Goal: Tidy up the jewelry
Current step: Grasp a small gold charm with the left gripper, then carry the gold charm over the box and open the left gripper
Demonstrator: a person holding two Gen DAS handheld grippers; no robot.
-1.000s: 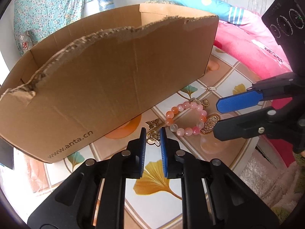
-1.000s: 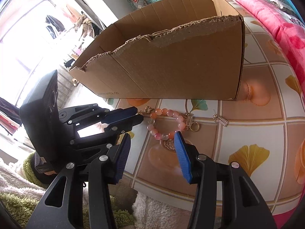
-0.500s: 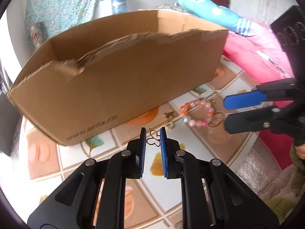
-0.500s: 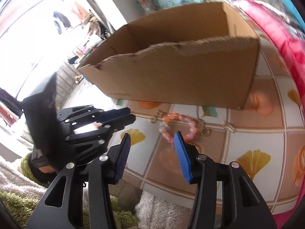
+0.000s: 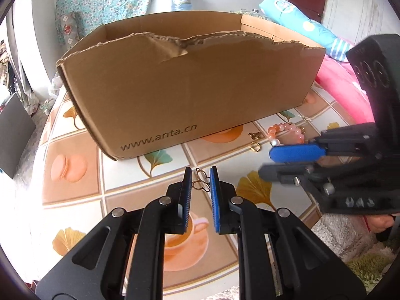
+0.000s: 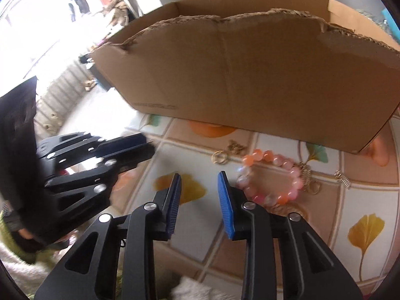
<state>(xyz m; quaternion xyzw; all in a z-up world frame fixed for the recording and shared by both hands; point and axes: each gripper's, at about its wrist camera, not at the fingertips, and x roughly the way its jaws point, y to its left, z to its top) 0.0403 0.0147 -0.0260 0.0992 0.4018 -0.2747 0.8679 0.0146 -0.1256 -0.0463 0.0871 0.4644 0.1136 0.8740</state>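
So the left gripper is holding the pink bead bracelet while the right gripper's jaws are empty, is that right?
Not quite. The left gripper is holding a small gold butterfly charm, as the left wrist view shows. The pink bead bracelet lies on the tablecloth. The right gripper is empty; its jaws have just been closing.

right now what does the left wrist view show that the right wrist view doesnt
Only the left wrist view: a gold butterfly charm held between the left gripper pads, and the box's printed web address.
Only the right wrist view: a small gold spring-like piece right of the bracelet, and the right gripper's empty gap; its jaws have just been closing.
Both: the cardboard box, pink bead bracelet, gold ring.
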